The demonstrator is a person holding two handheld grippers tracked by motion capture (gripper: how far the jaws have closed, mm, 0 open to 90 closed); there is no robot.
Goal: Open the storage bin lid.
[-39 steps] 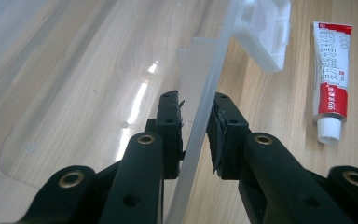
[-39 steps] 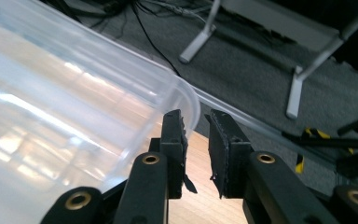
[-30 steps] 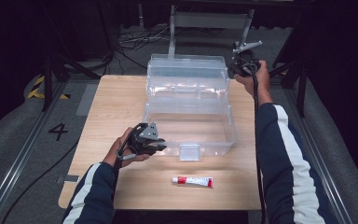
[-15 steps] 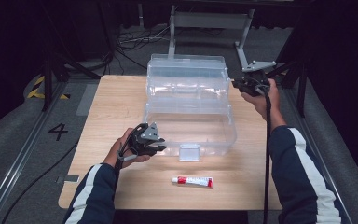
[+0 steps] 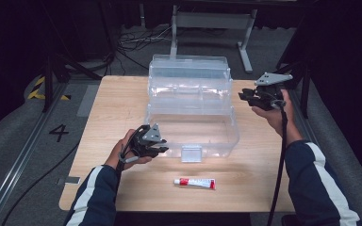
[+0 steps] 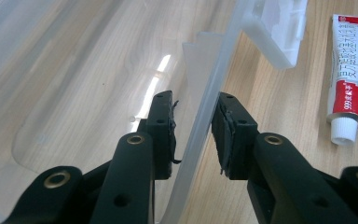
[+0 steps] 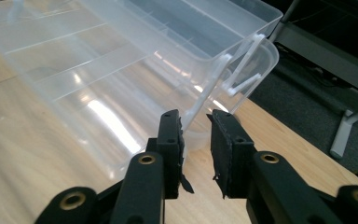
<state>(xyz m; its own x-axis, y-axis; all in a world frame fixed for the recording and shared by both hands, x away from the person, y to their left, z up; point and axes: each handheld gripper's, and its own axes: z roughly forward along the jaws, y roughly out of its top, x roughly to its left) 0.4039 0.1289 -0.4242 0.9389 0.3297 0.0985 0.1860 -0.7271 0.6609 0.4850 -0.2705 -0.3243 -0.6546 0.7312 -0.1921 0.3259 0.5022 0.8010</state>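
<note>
Nearest the person, one red-and-white tube [image 5: 194, 182] lies flat on the wooden table [image 5: 108, 108], just in front of the clear plastic box [image 5: 191, 110]; in the left gripper view the tube's far end is cut off by the picture's edge. Beyond it, the left gripper [image 5: 160, 147] sits at the box's front left corner, its jaws a little apart with the front wall's rim between them; whether the pads [image 6: 223, 135] press on that rim is hard to make out. One box stands mid-table, its stepped trays see-through and hard to separate. Farther right, the right gripper [image 5: 243, 96] hovers beside the box's right end, jaws just opened a little, with nothing between them. Two grippers, two hands.
</note>
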